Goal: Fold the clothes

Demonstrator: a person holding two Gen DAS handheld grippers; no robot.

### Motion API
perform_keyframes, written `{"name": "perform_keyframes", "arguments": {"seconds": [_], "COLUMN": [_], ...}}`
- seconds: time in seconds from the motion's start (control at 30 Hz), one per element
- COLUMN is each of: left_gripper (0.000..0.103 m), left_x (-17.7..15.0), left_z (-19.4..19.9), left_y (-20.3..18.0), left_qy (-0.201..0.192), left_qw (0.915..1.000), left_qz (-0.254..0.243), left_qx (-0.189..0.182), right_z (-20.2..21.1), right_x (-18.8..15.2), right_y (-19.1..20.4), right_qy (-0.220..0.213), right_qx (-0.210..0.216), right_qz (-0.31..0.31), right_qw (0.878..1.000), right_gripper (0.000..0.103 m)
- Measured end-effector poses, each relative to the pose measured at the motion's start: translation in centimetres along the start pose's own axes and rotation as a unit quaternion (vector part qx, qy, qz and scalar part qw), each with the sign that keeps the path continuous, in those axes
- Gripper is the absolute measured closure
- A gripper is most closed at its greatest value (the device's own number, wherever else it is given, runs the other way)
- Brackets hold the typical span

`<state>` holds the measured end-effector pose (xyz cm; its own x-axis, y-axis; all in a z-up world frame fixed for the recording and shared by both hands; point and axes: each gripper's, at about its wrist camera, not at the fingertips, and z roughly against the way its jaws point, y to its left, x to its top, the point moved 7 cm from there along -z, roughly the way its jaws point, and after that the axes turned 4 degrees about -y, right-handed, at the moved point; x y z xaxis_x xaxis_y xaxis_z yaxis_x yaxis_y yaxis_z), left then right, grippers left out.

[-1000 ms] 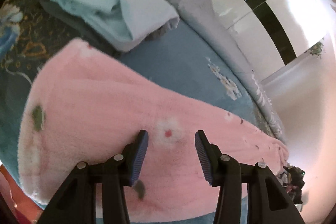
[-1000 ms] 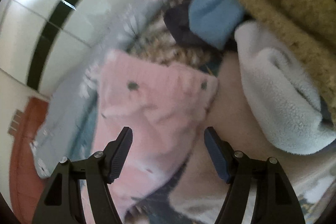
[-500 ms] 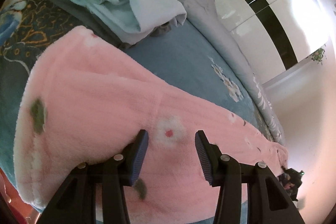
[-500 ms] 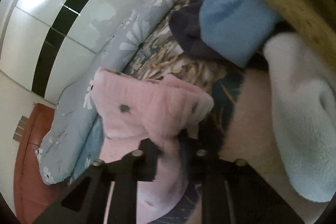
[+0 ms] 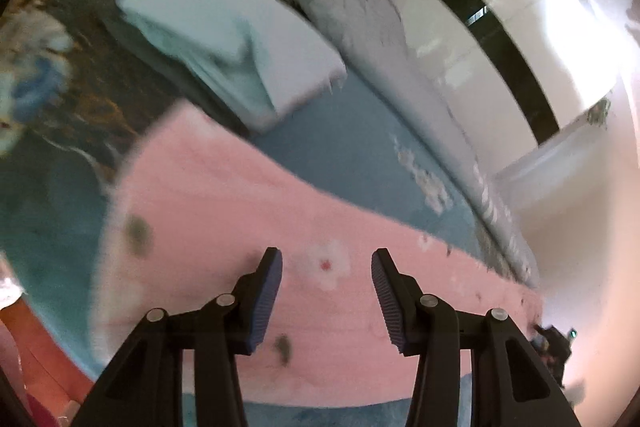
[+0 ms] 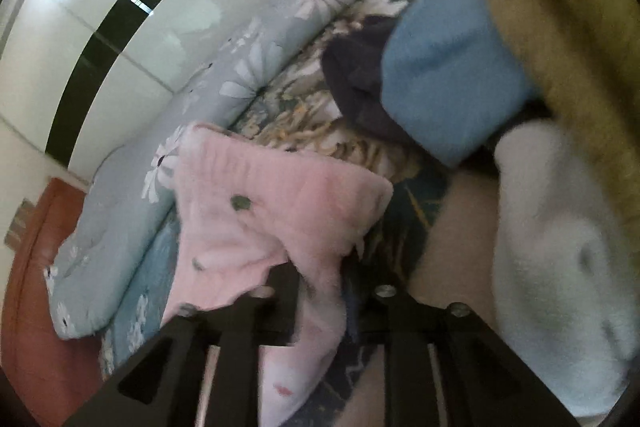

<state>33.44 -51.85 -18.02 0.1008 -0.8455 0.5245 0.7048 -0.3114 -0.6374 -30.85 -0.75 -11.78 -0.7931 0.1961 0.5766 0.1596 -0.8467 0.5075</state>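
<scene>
Fleece like our pink garment [image 6: 280, 203] handles soft and limp, so right tongs [image 6: 320, 291] pinch its bunched edge while left tongs [image 5: 326, 291] hang spread above its flat middle.

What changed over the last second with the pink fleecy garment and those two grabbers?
The right gripper closed on an edge of the pink fleece garment and lifted it. The left gripper stayed open above the spread part; the folded light-blue cloth did not move.

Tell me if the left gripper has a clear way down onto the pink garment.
Probably yes. The left gripper is open and hangs right over the pink garment, which lies spread flat, with nothing between them.
</scene>
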Motion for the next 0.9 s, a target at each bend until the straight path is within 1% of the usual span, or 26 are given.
{"name": "perform_keyframes", "arguments": {"seconds": [0.03, 0.07, 0.1, 0.17, 0.23, 0.27, 0.33, 0.4, 0.53, 0.57, 0.6, 0.63, 0.67, 0.73, 0.8, 0.87, 0.9], "left_gripper": [0.049, 0.048, 0.047, 0.047, 0.047, 0.046, 0.046, 0.046, 0.047, 0.048, 0.055, 0.076, 0.085, 0.090, 0.091, 0.092, 0.092], "left_x": [0.4, 0.7, 0.9, 1.0, 0.9, 0.8, 0.6, 0.5, 0.7, 0.7, 0.6, 0.5, 0.4, 0.5, 0.7, 1.4, 1.8], "left_z": [1.0, 1.8, 2.5, 3.3, 3.1, 2.8, 1.5, 0.2, -0.4, -0.4, -0.5, -0.7, -0.9, -0.9, -0.6, 0.2, 0.7], "left_y": [0.7, 1.6, 2.6, 4.9, 6.6, 7.3, 8.1, 8.5, 8.6, 8.5, 8.5, 8.5, 8.5, 8.3, 7.9, 6.7, 5.9], "left_qy": [-0.015, -0.027, -0.036, -0.041, -0.030, -0.022, 0.006, 0.025, 0.024, 0.024, 0.024, 0.026, 0.027, 0.025, 0.020, 0.013, 0.011], "left_qw": [0.9998, 0.9993, 0.9984, 0.9965, 0.9966, 0.9968, 0.9974, 0.9969, 0.9944, 0.9937, 0.9928, 0.9916, 0.9902, 0.9888, 0.9883, 0.9870, 0.9873], "left_qz": [0.003, 0.005, 0.006, 0.011, 0.029, 0.037, 0.055, 0.070, 0.096, 0.100, 0.105, 0.111, 0.118, 0.125, 0.127, 0.125, 0.120], "left_qx": [0.010, 0.026, 0.043, 0.072, 0.071, 0.067, 0.046, 0.024, -0.035, -0.044, -0.053, -0.060, -0.068, -0.077, -0.082, -0.100, -0.104], "right_z": [0.9, 1.8, 3.0, 5.3, 7.5, 8.1, 8.8, 8.4, 8.9, 8.9, 8.9, 8.9, 8.8, 8.8, 8.8, 9.0, 9.1], "right_x": [0.1, 0.2, 0.0, -0.9, -2.2, -3.1, -4.8, -6.1, -9.6, -10.4, -11.0, -11.5, -12.1, -13.1, -13.9, -14.5, -14.6], "right_y": [0.4, 0.7, 1.4, 2.9, 4.3, 4.8, 6.2, 8.0, 11.4, 12.4, 13.2, 14.0, 14.8, 16.2, 17.5, 18.5, 18.7], "right_qy": [-0.008, -0.016, -0.026, -0.041, -0.045, -0.043, -0.035, -0.020, 0.015, 0.021, 0.025, 0.027, 0.030, 0.037, 0.045, 0.047, 0.046], "right_qx": [0.000, 0.000, 0.001, 0.009, 0.022, 0.030, 0.050, 0.066, 0.093, 0.097, 0.100, 0.103, 0.105, 0.110, 0.118, 0.126, 0.126], "right_qz": [0.013, 0.025, 0.041, 0.071, 0.099, 0.106, 0.115, 0.123, 0.158, 0.169, 0.176, 0.181, 0.187, 0.196, 0.203, 0.214, 0.220], "right_qw": [1.000, 1.000, 0.999, 0.997, 0.994, 0.993, 0.991, 0.990, 0.983, 0.981, 0.979, 0.978, 0.976, 0.974, 0.971, 0.968, 0.966], "right_gripper": [0.042, 0.037, 0.037, 0.036, 0.036, 0.035, 0.035, 0.035, 0.035, 0.035, 0.035, 0.035, 0.035, 0.035, 0.035, 0.035, 0.035]}}
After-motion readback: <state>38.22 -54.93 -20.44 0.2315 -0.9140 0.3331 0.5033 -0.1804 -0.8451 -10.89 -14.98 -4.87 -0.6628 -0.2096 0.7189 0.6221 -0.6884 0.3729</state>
